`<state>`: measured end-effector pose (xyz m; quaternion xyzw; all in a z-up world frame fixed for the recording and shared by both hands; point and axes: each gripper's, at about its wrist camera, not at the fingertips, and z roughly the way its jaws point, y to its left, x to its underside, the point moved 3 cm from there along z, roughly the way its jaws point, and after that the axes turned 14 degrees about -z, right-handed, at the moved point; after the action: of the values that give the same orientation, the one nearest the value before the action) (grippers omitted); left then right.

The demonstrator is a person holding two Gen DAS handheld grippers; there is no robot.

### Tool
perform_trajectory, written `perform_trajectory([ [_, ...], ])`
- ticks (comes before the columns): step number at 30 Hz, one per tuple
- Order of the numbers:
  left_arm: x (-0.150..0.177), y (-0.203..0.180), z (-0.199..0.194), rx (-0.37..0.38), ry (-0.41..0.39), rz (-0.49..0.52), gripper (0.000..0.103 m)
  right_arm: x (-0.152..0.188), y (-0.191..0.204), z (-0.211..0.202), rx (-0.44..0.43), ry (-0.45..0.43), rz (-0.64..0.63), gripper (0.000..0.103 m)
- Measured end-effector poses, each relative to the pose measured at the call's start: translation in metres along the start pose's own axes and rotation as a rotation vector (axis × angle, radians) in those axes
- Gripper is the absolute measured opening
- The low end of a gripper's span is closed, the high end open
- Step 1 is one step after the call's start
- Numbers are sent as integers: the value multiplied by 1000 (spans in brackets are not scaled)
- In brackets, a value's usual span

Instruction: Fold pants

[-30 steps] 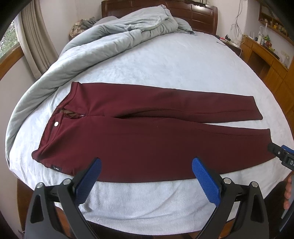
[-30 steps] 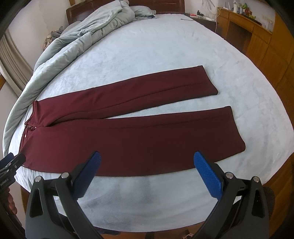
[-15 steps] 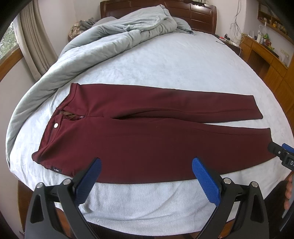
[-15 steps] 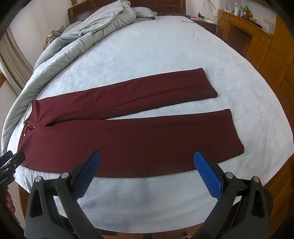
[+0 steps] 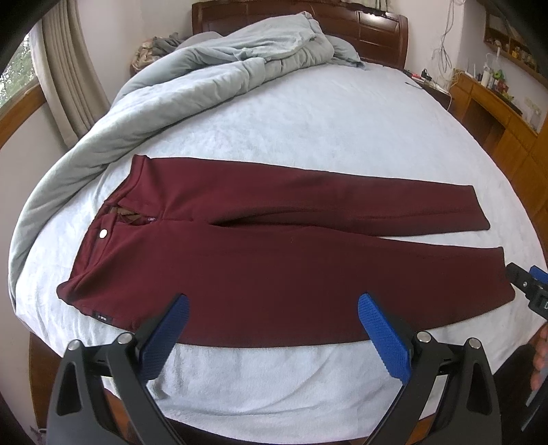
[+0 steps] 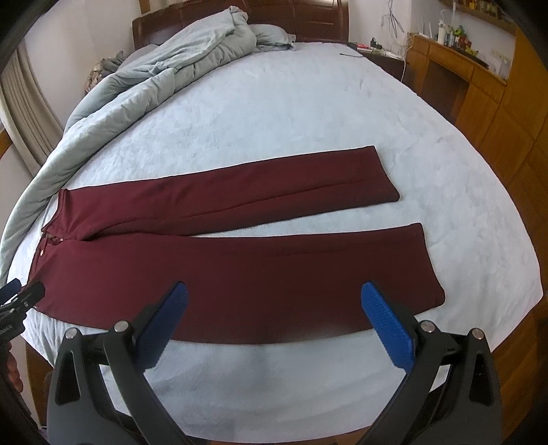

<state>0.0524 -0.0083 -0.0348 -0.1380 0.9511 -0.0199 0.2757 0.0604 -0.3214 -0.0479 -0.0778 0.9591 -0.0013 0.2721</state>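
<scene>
The left gripper (image 5: 272, 328) has its blue pads (image 5: 383, 339) spread wide, holding nothing, above the near edge of the pants (image 5: 274, 260). The right gripper (image 6: 274, 321) is the same: pads (image 6: 387, 328) far apart, nothing between them, over the near leg. The pants are dark red and lie flat across the bed (image 5: 308, 113), waist to the left, both legs stretched to the right and slightly apart at the hems. The waist is unbuttoned, with a pale button (image 5: 103, 234) showing. A grey quilt (image 5: 171, 99) is bunched along the left side and near the headboard (image 5: 373, 30). Wooden cabinets (image 6: 496, 113) stand on the right.
</scene>
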Motion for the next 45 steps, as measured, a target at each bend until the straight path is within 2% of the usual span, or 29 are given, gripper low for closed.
perform_trajectory([
  [12, -9, -11, 10, 19, 0, -16, 99, -7, -10, 12, 11, 0, -6, 100],
  [17, -19, -22, 27, 33, 5, -25, 99, -17, -23, 28, -13, -5, -21, 100],
  [20, -33, -32, 41, 41, 4, -25, 99, -34, -45, 47, -24, 3, -32, 100],
  [22, -44, -42, 51, 41, -10, -16, 99, -50, -65, 60, 24, 1, -47, 100],
  [26, -66, -58, 70, 50, -38, -11, 99, -85, -106, 91, 65, -23, -67, 100],
  [28, -81, -67, 84, 61, -59, -18, 99, -103, -130, 114, 23, -33, -55, 100],
  [32, -109, -82, 113, 109, -70, -14, 99, -133, -179, 174, -49, 3, 3, 100],
  [37, -134, -106, 152, 165, -54, 25, 99, -146, -214, 248, -118, 150, 6, 100],
  [39, -139, -116, 169, 200, -18, 45, 99, -147, -226, 266, -88, 173, 6, 100],
  [41, -140, -124, 183, 203, 13, 62, 99, -142, -230, 279, -142, 206, 0, 100],
  [45, -138, -140, 204, 227, 62, 126, 99, -139, -232, 281, -217, 203, -69, 101],
])
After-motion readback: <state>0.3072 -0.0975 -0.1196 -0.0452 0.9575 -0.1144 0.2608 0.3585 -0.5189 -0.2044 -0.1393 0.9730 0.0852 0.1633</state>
